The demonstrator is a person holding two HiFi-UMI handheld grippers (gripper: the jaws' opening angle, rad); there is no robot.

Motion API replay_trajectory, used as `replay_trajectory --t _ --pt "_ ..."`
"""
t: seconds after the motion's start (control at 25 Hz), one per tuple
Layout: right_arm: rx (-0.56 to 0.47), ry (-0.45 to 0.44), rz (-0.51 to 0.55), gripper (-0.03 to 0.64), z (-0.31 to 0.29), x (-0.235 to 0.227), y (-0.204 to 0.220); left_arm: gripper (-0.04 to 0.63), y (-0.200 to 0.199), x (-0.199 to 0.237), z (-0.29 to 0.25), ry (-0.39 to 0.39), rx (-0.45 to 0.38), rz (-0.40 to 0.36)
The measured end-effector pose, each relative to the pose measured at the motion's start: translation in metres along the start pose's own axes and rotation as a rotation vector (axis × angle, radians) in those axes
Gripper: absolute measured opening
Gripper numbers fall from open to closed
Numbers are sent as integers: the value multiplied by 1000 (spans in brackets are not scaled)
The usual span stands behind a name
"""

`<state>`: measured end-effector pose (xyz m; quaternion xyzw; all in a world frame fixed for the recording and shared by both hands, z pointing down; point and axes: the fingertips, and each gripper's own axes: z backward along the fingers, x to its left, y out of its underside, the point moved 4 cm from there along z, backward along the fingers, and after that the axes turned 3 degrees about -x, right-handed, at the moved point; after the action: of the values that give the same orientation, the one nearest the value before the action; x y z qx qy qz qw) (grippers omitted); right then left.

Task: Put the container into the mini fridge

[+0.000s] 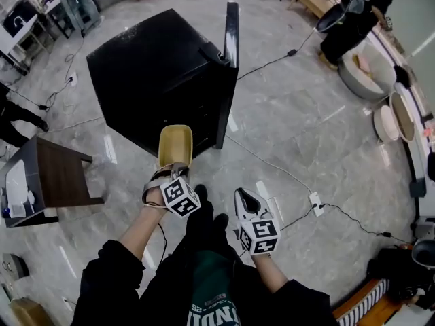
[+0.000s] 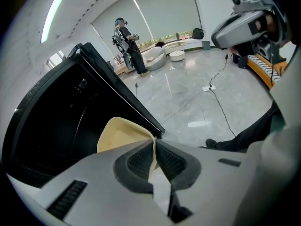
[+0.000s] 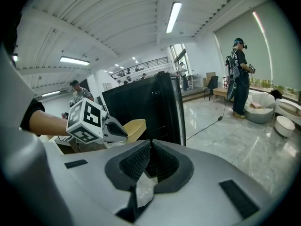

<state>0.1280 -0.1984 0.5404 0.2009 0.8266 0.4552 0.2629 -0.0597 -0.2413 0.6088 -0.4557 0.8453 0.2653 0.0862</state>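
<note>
The black mini fridge [image 1: 146, 63] stands on the floor ahead of me with its door [image 1: 231, 53] swung open at the right. My left gripper [image 1: 175, 168] is shut on the rim of a pale yellow container [image 1: 175, 143] and holds it just before the fridge's lower front. In the left gripper view the container [image 2: 120, 133] is pinched between the pads [image 2: 141, 159], with the dark fridge [image 2: 56, 121] behind it. My right gripper [image 1: 243, 195] hangs beside it, shut and empty. The right gripper view shows its own shut gripper [image 3: 150, 149], the container [image 3: 135, 127] and the door [image 3: 157, 107].
A dark wooden side table [image 1: 60, 176] stands at the left. A power strip [image 1: 316, 200] and cables lie on the marble floor at the right. A person [image 1: 353, 15] stands far back right near round cushions [image 1: 367, 73]. My own feet [image 1: 204, 212] are below the grippers.
</note>
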Motion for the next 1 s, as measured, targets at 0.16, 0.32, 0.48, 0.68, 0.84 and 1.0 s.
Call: replay_trajectory --t 0.16,0.32,0.48,0.68,0.84,1.0 --pt "8 2 -5 35 -18 -9 -1 23 4 10 -20 0 7 4" --pt "-2 0 -1 35 -31 -13 -13 23 13 29 -42 -20 26 23" --pt "-8 -21 18 35 -38 -10 -23 23 19 44 -63 -34 44 53" --pt "-1 -24 1 35 -38 -5 -20 23 25 58 -86 -46 61 44" --pt "33 -16 -11 35 -36 -8 -5 23 25 68 -100 -42 76 60" --pt "62 -6 -26 35 -38 -11 5 23 19 82 -116 -57 75 87"
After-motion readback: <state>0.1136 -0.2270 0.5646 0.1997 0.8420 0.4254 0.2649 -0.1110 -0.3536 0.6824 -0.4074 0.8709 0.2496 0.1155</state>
